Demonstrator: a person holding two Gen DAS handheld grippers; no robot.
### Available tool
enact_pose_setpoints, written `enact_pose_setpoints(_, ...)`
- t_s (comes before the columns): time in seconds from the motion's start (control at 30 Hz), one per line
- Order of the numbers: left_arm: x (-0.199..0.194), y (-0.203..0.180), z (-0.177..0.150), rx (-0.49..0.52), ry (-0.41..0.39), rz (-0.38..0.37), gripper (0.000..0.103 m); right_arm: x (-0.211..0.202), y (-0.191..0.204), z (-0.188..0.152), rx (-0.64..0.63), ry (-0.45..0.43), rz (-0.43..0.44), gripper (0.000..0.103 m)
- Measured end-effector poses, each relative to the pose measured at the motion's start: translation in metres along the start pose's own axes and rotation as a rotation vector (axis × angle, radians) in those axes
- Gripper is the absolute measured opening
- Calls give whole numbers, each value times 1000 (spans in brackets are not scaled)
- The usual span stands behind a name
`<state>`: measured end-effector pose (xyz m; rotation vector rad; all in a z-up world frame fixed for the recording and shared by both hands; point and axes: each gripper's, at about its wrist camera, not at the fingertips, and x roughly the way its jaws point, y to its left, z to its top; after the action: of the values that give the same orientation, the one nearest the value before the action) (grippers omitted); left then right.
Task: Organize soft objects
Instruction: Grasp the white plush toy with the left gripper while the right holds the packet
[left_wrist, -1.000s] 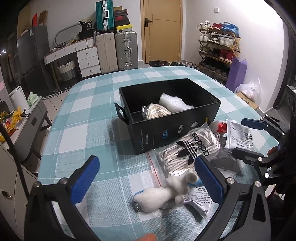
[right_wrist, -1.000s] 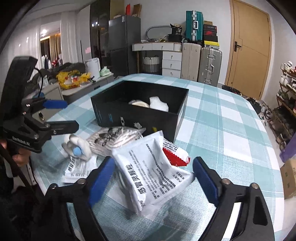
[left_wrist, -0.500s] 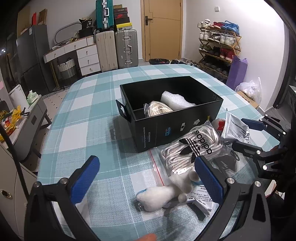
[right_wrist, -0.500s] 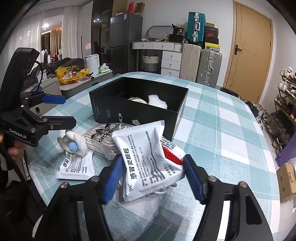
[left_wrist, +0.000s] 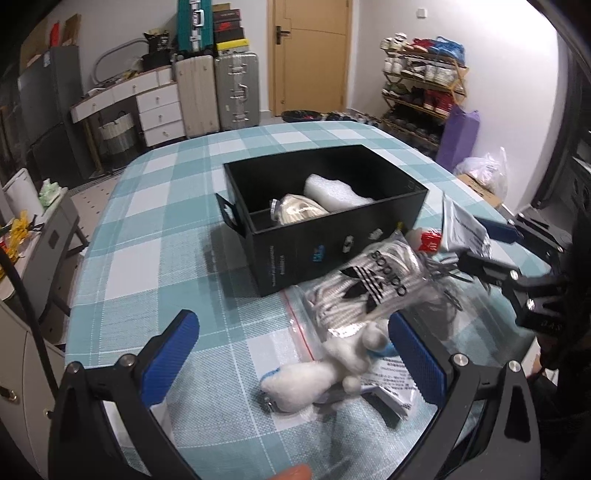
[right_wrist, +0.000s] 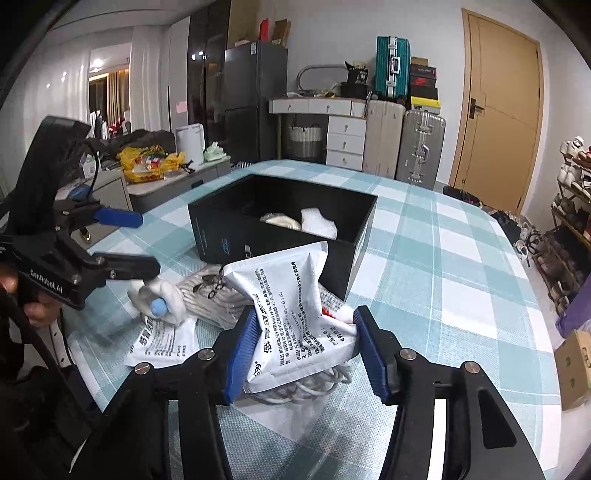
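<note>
My right gripper (right_wrist: 301, 347) is shut on a white printed pouch (right_wrist: 288, 314), which buckles between the pads just above the table; it also shows in the left wrist view (left_wrist: 463, 229). My left gripper (left_wrist: 291, 354) is open and empty, over a white plush toy (left_wrist: 317, 373) with blue tips. A bag of adidas laces (left_wrist: 369, 288) lies beside the toy. The black box (left_wrist: 332, 236) behind holds a cream bundle (left_wrist: 295, 212) and white foam (left_wrist: 332, 192).
A flat white packet (right_wrist: 162, 343) and a clear zip bag (left_wrist: 306, 321) lie under the toy. A white cord (right_wrist: 317, 384) sits below the pouch. The checked tablecloth (left_wrist: 155, 258) covers the table; its front edge is close.
My right gripper has closed on the white pouch and raised it slightly. My left gripper has stayed open and has drifted a little closer to the plush toy.
</note>
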<state>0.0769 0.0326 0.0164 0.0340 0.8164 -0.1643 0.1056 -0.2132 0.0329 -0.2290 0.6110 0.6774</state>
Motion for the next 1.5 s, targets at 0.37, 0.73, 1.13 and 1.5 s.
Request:
enact_pose_setpoints(0.37,10,-11,-8,52,81,-83,103,-15,0,6,20,-93,32,53)
enact_pose_setpoints(0.73,25,-8,-15,32,147,-81,101,-13,2,4,21,-88,45,53)
enact_pose_setpoints(1.13,21,-11,-21,72,171,-146,47,-12,4,4,21,-87,51,53)
enact_pose_setpoints(1.5,3,-9,-18,80,144,-203,34,-11,6,4,17,-94,47,53)
